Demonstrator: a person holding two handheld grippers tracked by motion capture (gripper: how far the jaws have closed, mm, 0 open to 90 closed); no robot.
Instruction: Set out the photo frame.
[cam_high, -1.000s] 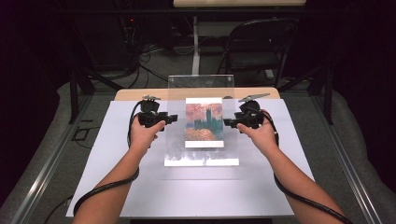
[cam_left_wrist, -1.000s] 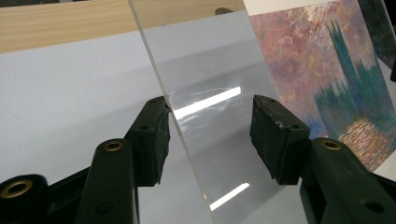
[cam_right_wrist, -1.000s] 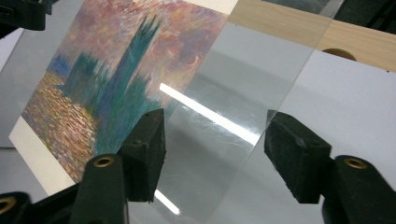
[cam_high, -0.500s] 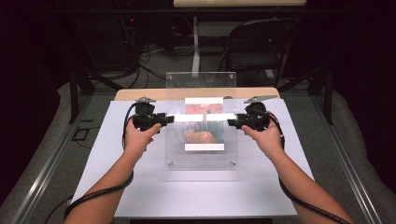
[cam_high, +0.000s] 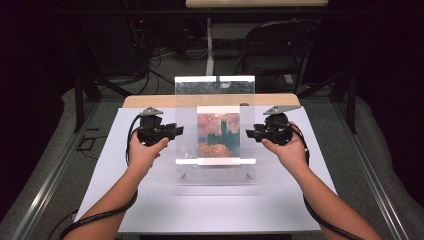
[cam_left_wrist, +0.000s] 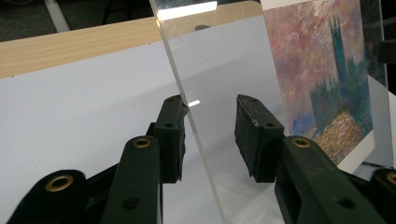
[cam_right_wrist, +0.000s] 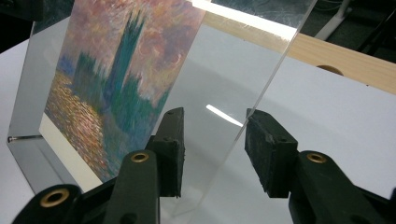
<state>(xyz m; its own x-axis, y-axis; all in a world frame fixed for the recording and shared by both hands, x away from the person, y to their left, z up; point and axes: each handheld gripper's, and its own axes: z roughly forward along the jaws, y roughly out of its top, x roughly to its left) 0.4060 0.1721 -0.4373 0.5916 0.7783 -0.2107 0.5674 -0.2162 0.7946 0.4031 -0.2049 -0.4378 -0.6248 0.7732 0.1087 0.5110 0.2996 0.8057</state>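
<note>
A clear acrylic picture stand (cam_high: 215, 95) rises upright on the white table top (cam_high: 125, 200), and a printed painting (cam_high: 217, 135) of towers under an orange sky is fixed to it. My left gripper (cam_high: 177, 131) is at the stand's left edge. In the left gripper view the clear panel (cam_left_wrist: 224, 70) passes between the parted jaws of the left gripper (cam_left_wrist: 210, 116), close to the left one. My right gripper (cam_high: 250, 132) is at the right edge. The right gripper (cam_right_wrist: 212, 128) straddles the panel (cam_right_wrist: 224, 65) the same way, beside the print (cam_right_wrist: 116, 70).
A wooden strip (cam_high: 150, 101) runs along the table's back edge. Behind it stand a folding chair (cam_high: 280, 45) and a desk leg, with cables on the floor. Bare white surface lies in front of the stand and to both sides.
The stand has been tipped up from a low tilt to upright on the table. Both grippers rose with it and now sit slightly lower and farther apart, jaws parted.
</note>
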